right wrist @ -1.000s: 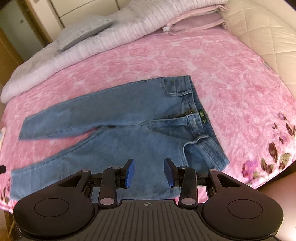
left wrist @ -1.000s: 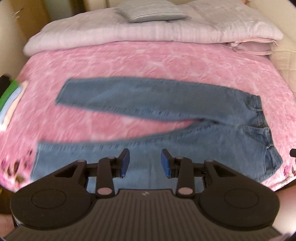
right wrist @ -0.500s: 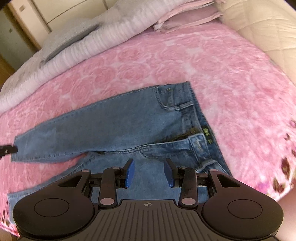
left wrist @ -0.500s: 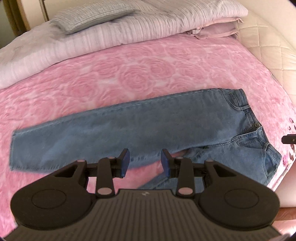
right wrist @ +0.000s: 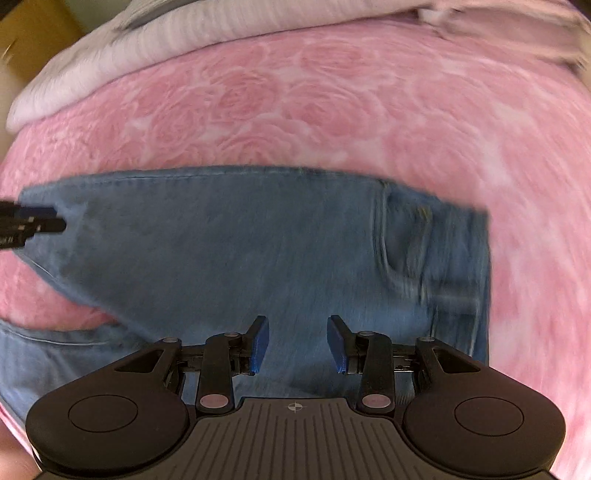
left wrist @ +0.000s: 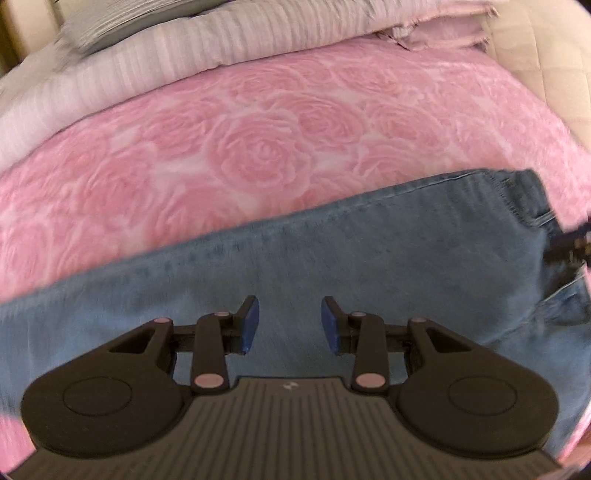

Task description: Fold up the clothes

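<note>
A pair of blue jeans (left wrist: pixel 332 251) lies flat on the pink rose-patterned bedspread (left wrist: pixel 258 147), legs to the left and waistband to the right. My left gripper (left wrist: pixel 290 325) is open and empty, low over the far leg. My right gripper (right wrist: pixel 297 343) is open and empty, low over the upper thigh of the jeans (right wrist: pixel 240 240), left of the pocket and waistband (right wrist: pixel 443 251). The left gripper's tip (right wrist: pixel 33 225) shows at the left edge of the right wrist view, over the far leg. The right gripper's tip (left wrist: pixel 572 243) shows at the right edge of the left wrist view.
A folded pale striped quilt (left wrist: pixel 184 48) and pillows lie along the back of the bed. A cream quilted headboard (left wrist: pixel 546 55) is at the right. A wooden cabinet (right wrist: pixel 33 33) stands at the back left.
Both grippers have moved forward and down, close over the jeans, which now fill the lower half of each view. Both stay open. The jeans have not moved.
</note>
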{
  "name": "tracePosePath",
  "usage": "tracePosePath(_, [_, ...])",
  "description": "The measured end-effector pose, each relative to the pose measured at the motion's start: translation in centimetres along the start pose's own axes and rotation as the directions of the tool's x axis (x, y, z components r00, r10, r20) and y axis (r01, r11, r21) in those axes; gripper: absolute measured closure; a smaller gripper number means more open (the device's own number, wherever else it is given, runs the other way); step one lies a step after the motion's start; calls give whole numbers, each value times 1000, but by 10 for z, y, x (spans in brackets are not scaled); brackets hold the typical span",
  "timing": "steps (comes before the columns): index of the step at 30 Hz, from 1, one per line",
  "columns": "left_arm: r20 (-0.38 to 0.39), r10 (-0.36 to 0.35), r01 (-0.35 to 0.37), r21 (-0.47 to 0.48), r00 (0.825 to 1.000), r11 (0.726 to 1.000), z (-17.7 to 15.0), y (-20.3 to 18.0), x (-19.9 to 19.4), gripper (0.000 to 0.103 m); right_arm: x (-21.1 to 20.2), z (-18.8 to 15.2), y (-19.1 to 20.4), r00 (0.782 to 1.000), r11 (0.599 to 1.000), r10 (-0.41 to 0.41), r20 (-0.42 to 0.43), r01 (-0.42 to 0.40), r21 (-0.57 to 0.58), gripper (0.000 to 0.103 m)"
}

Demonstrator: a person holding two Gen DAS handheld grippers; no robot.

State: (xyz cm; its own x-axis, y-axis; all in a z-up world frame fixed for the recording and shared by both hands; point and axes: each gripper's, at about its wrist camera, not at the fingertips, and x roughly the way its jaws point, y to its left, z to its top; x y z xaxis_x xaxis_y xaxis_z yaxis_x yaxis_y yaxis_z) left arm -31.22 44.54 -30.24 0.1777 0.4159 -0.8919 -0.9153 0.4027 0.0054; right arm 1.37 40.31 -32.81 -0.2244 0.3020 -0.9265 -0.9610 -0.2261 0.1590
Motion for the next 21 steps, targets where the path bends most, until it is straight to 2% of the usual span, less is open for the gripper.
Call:
tracePosePath(3, [0,-8,8,94,1000,996,11,10,24,70,19,21,-7,1000,993,20,7,-19,-118,64])
tracePosePath(5, [-1,-11,11,166,1000,986,18,16,38,70,31,34,-12,1000,981,27,12,-24,-195,58])
tracePosePath(7, [-8,-13,15,231,1000,973,22,22,51,70,42,47,-15,1000,965,28,13,-24,-262,49])
tracePosePath(11, [-30,-19,28,343,999,939,30,38,73,70,59,70,-19,1000,927,12,25,-1,-375,45])
tracePosePath(17, [-86,-29,64,439,996,896,36,62,97,70,90,89,-25,999,863,-36,-17,22,-504,44])
tracePosePath(21, [-128,-90,139,451,988,881,33,77,105,69,101,92,-35,998,862,-8,-68,-28,-505,44])
